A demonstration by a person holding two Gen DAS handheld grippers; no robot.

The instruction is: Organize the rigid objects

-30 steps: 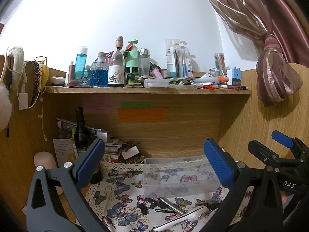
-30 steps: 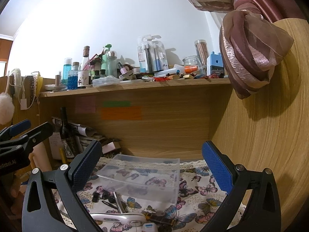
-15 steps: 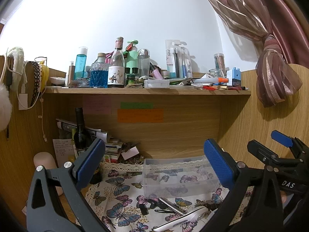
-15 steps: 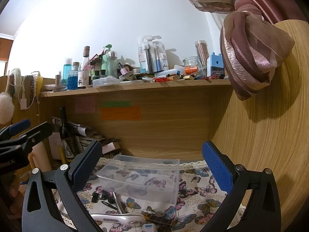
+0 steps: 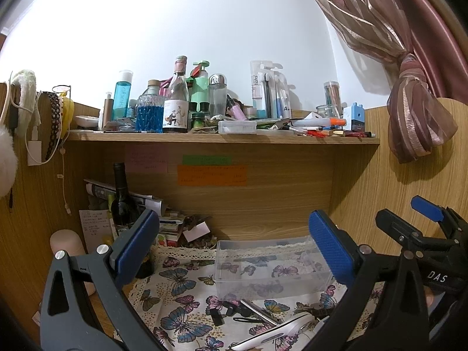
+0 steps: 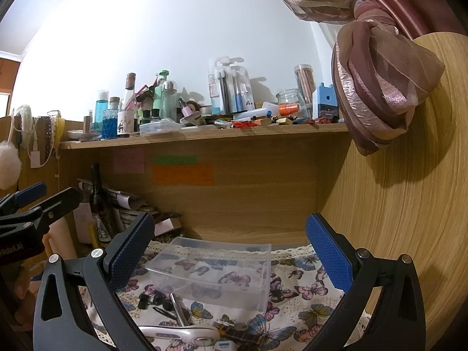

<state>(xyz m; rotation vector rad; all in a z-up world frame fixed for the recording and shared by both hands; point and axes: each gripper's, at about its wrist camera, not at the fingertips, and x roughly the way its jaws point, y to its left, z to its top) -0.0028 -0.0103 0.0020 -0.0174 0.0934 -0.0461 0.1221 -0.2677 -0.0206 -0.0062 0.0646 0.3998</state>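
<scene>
Left gripper (image 5: 234,242) hovered with jaws wide apart, nothing between the blue pads (image 5: 330,248). Right gripper (image 6: 231,248) was likewise spread wide and empty. In the left view the right gripper showed at 4 o'clock; in the right view the left gripper showed at 9 o'clock.

A clear plastic box (image 5: 269,263) sat on the butterfly cloth (image 5: 175,316) under the wooden shelf (image 5: 222,140), at about 6 o'clock in both views, just ahead of the fingertips and not touched by either gripper. It looked empty, open at the top.

Small loose items lay on the cloth on the near side of the box: black clips (image 6: 149,298), a metal clip (image 5: 260,311), a white curved tool (image 6: 181,332) at the bottom edge. None were inside the box.

A dark wine bottle (image 5: 121,201) stood at 8 o'clock beside stacked papers. The shelf top at 12 o'clock was crowded with bottles and stationery. Tied curtain (image 6: 377,87) hung at 2 o'clock.
</scene>
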